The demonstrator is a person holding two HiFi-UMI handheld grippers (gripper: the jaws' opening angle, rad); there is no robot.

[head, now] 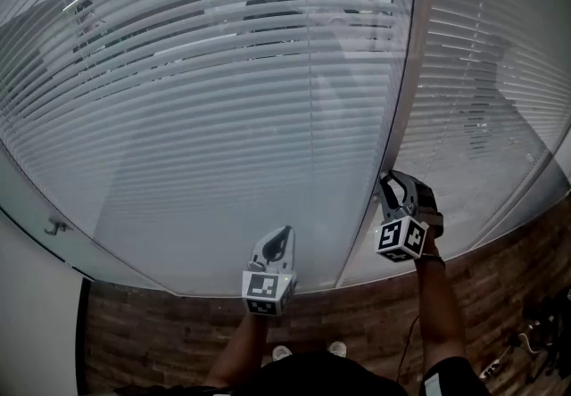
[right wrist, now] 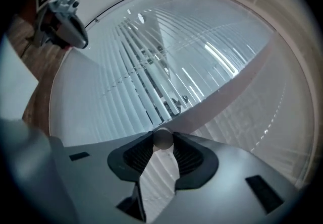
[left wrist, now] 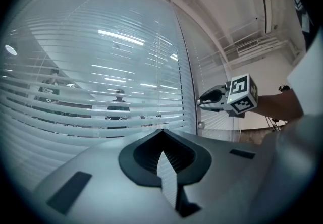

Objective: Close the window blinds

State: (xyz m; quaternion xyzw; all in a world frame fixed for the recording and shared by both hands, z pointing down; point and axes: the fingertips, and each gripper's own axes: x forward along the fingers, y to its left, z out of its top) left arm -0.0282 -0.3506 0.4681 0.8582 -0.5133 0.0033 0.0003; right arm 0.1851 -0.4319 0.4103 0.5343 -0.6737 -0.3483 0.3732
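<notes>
My left gripper (head: pixel 284 235): jaws closed tip to tip, nothing between them, pointing level at glass, touching nothing. Blinds (head: pixel 196 118) straight ahead of it behind pane, slats partly open, people (left wrist: pixel 119 109) visible through gaps. Upright frame post (head: pixel 403 82) to its right, between two panes. My right gripper (head: pixel 386 180) at that post, tilted sideways, jaws narrowed onto small round knob (right wrist: pixel 162 138), pads pressing on both sides of it. Second blind panel (head: pixel 486 64) right of that gripper. Wood floor (head: pixel 178 332) below both.
</notes>
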